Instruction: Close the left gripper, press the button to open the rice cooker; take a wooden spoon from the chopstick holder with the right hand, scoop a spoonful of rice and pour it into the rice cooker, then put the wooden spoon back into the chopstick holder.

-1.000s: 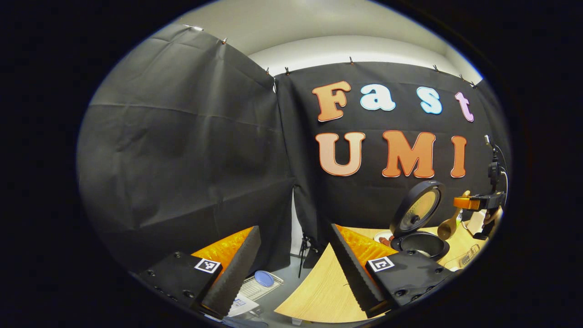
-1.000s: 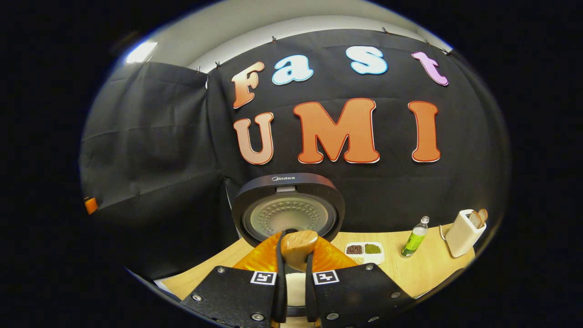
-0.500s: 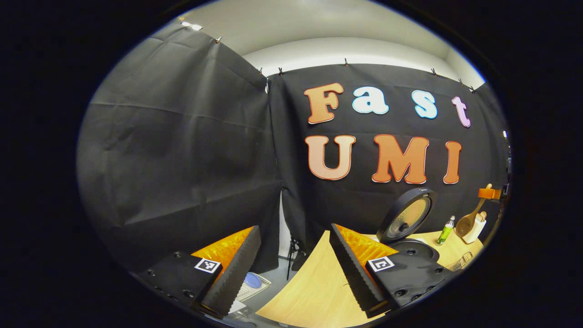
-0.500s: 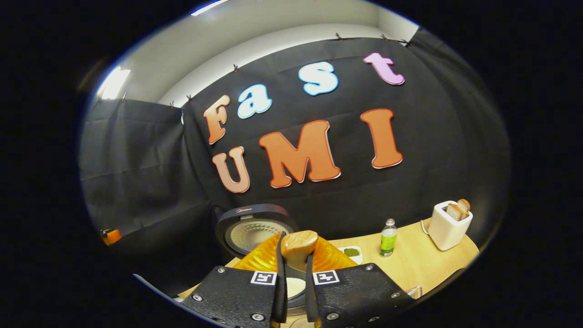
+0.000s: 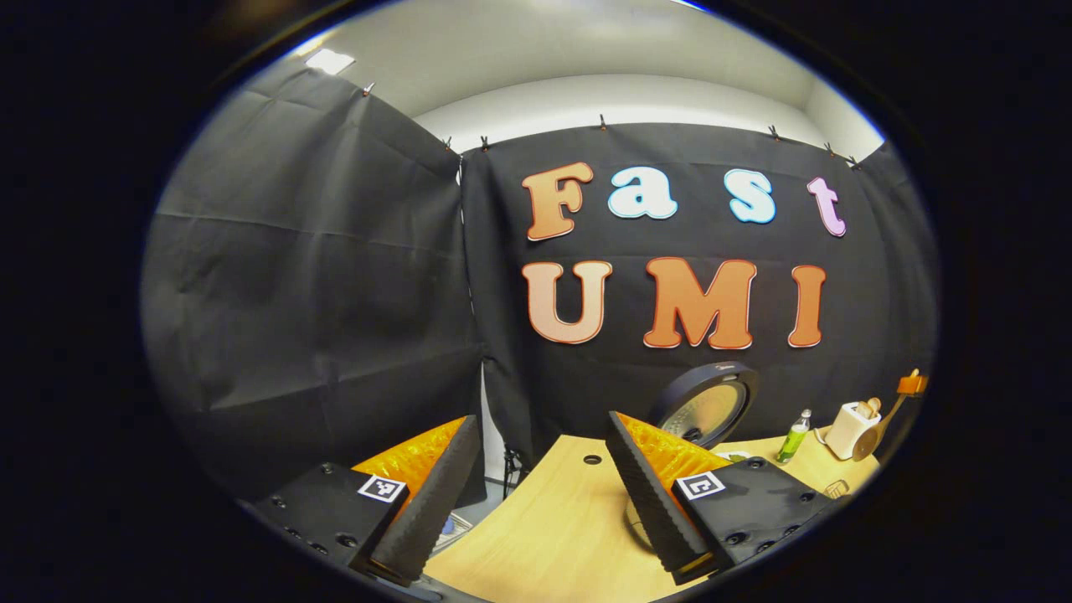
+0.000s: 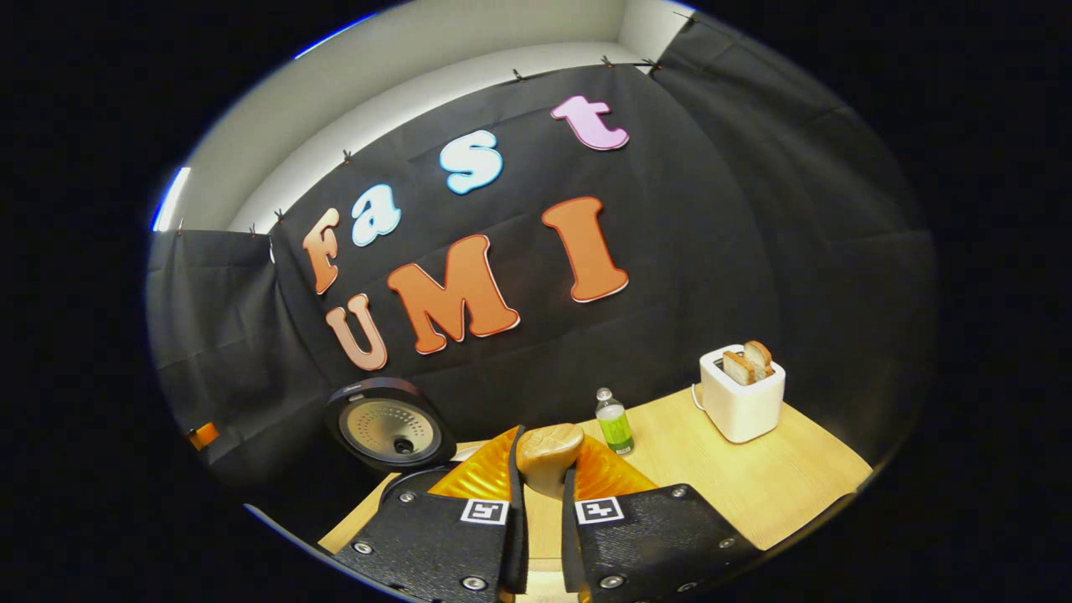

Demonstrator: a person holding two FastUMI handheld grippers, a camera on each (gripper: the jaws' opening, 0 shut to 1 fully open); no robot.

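Both right tongs clamp the wooden spoon (handle end up); left tongs apart.

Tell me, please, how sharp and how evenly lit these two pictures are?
Left gripper view: sharp, fisheye bends the table edge, ceiling light glares. Right gripper view: tilted, toaster and bottle crisp, wooden spoon softly lit.

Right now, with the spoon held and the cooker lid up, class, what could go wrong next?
1. The right tongs pinch only the wooden spoon near its end; it might pivot or slip on the way back.
2. The white holder already has items in its slots, so the spoon could jam or tip it.
3. The green bottle stands beside that path and might be knocked.
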